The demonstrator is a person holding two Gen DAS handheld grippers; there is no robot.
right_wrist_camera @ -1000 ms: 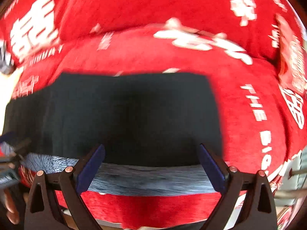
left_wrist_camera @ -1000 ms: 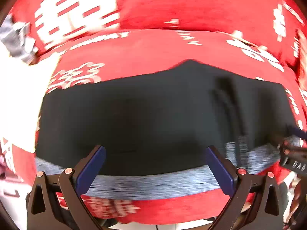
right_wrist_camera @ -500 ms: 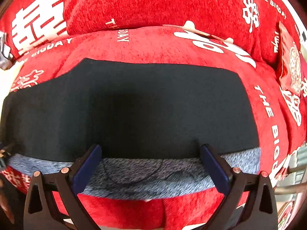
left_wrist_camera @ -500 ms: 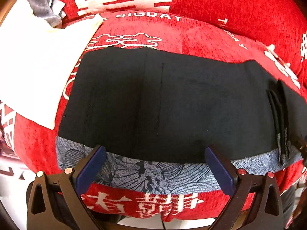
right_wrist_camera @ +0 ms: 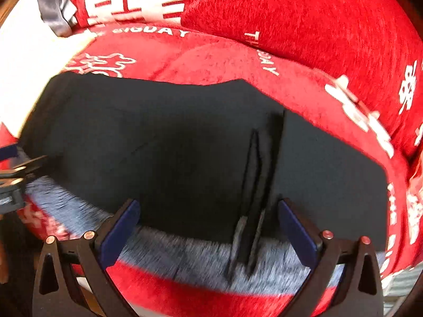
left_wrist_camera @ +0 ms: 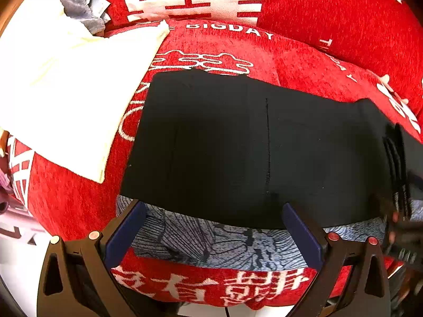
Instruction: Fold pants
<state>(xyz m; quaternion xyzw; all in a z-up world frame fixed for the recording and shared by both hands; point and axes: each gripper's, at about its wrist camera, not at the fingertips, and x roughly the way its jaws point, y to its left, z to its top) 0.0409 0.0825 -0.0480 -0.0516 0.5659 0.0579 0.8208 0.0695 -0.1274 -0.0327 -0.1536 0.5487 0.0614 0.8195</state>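
Observation:
Black pants [left_wrist_camera: 251, 142] with a grey patterned band [left_wrist_camera: 211, 240] along the near edge lie flat on a red sofa seat; they also show in the right wrist view [right_wrist_camera: 171, 145]. A narrow black strap [right_wrist_camera: 253, 200] lies across them. My left gripper [left_wrist_camera: 211, 235] is open and empty, hovering over the band near the pants' left end. My right gripper [right_wrist_camera: 206, 232] is open and empty over the band beside the strap. The right gripper shows blurred at the right edge of the left wrist view [left_wrist_camera: 401, 227].
A cream cloth [left_wrist_camera: 66, 92] lies on the seat left of the pants, with a grey garment [left_wrist_camera: 79, 5] behind it. Red back cushions [left_wrist_camera: 330, 13] with white lettering stand behind. The sofa's front edge [left_wrist_camera: 211, 285] is just under the grippers.
Both grippers have moved left along the pants' near edge. The left one now sits by the left end, and the strap has come between the right gripper's fingers. Both stayed open.

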